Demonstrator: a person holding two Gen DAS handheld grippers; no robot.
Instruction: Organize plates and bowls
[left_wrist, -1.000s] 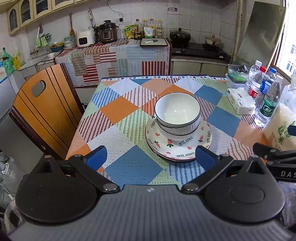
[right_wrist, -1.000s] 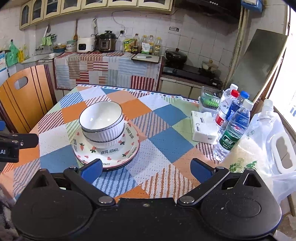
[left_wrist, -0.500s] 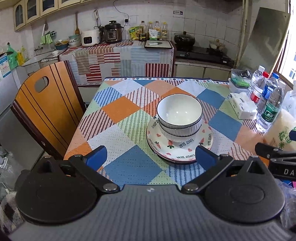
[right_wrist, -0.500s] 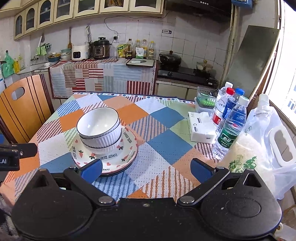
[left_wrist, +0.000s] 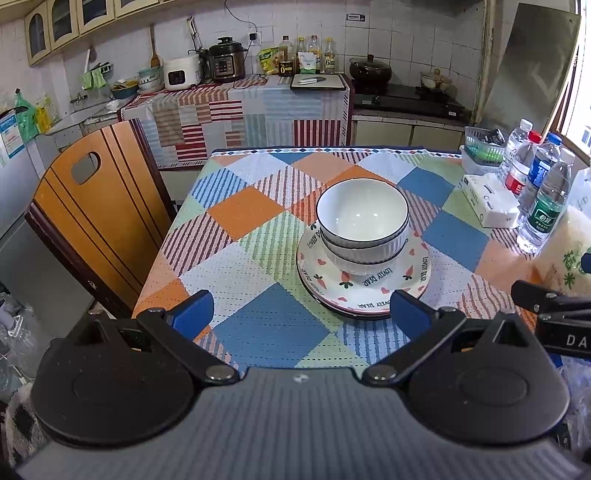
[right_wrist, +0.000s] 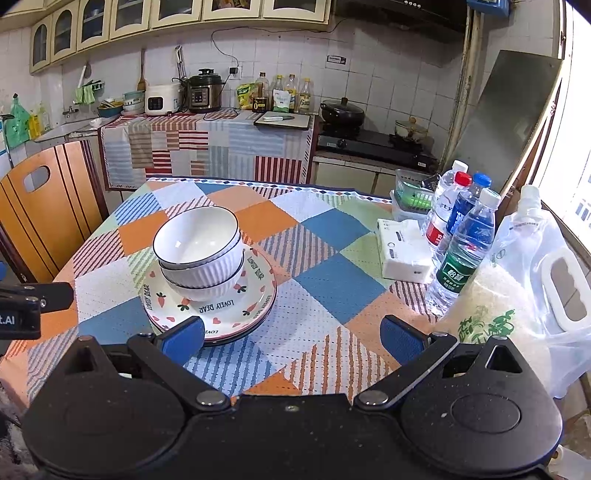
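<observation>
we hold the left gripper (left_wrist: 301, 312) low at the near edge of the surface (left_wrist: 258, 332), its blue fingers (left_wrist: 192, 314) spread wide with nothing between them. the right gripper (right_wrist: 293, 338) sits the same way beside it, fingers (right_wrist: 400, 338) apart and empty, over the near right part of the checked cloth.

the task's things are already gathered in one pile near the middle of the surface. two white ribbed bowls (left_wrist: 364, 225) with dark rims are nested one inside the other, upright, and they rest on stacked plates (left_wrist: 364, 291) printed with carrots, hearts and the words "lovely dear" (we count at least two plates by their rims, perhaps more). in the right wrist view the same bowls (right_wrist: 199, 251) and plates (right_wrist: 229, 314) lie just ahead of our left finger, which overlaps the plates' near rim in the picture; we cannot tell whether it touches.

along the right side of the surface stand three water bottles (right_wrist: 461, 240), a pack of tissues (right_wrist: 402, 247) just beside them, a small basket (right_wrist: 412, 192) behind, and a clear bag of rice (right_wrist: 517, 295) nearest to us. a wooden chair (left_wrist: 92, 206) stands at the left edge of the surface.
</observation>
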